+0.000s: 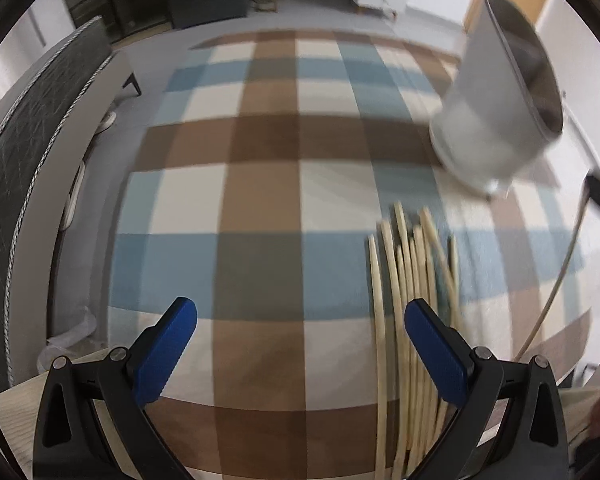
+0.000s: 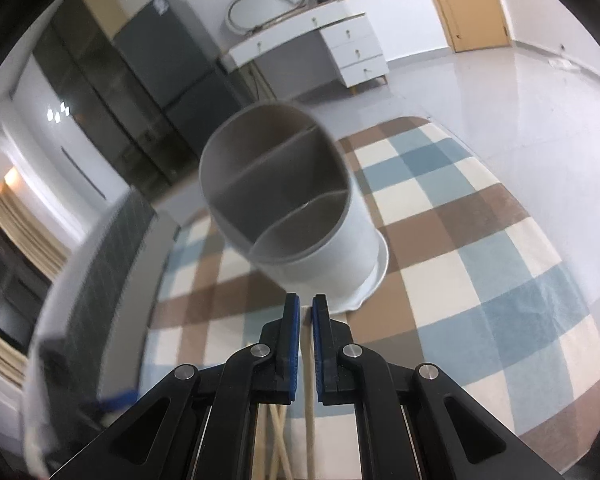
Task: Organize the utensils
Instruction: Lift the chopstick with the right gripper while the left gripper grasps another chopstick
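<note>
Right jaws (image 2: 306, 312) clamped on chopstick (image 2: 309, 368), angled toward holder (image 2: 300, 216); left jaws (image 1: 300, 344) apart, pointing down.

**Around the checked cloth**

A checked tablecloth (image 1: 260, 184) in brown, blue and cream covers the table. Beyond it stretches a pale glossy floor (image 2: 500, 88). A dark fridge (image 2: 172, 48) stands against the far wall beside a white desk with drawers (image 2: 352, 40), with a coiled hose (image 2: 260, 4) above it. A wooden door (image 2: 468, 4) is shut. A dark quilted cushion (image 1: 24, 168) sits left of the table.
</note>
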### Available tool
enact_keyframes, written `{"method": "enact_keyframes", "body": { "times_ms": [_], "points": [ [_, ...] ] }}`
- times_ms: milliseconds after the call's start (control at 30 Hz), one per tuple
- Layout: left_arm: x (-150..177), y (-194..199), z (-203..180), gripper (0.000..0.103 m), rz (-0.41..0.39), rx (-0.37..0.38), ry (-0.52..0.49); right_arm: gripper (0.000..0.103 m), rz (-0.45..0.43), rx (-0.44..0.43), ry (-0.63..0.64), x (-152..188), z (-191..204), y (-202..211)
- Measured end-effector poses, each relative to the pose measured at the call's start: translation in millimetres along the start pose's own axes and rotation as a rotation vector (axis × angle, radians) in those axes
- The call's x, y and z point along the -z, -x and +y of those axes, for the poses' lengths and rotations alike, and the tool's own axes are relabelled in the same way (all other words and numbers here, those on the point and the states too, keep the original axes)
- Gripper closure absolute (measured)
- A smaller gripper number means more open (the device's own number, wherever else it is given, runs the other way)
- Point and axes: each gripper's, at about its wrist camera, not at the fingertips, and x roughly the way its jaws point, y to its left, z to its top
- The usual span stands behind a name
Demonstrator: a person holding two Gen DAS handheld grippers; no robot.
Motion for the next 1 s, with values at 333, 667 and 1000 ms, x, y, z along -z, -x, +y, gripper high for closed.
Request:
{"method": "enact_keyframes", "body": {
  "times_ms": [333,667,1000],
  "points": [
    [4.5,-29.8,-7.0,0.02,0.121,-0.008,0.032,0.097,-0.046,-0.074,-0.125,-7.2,-22.6,8.4],
    [-10.1,-27.3,-22.6,0.056,0.105,-0.012,0.011,0.097,-0.067,-0.077,-0.123,-9.5,-26.1,12.0],
    [-11.3,-14.5,-51.4,0.102,0.055,0.002,-0.04,0.097,-0.088,-0.082,-0.054,-8.2,-15.0,22.7]
  ]
}}
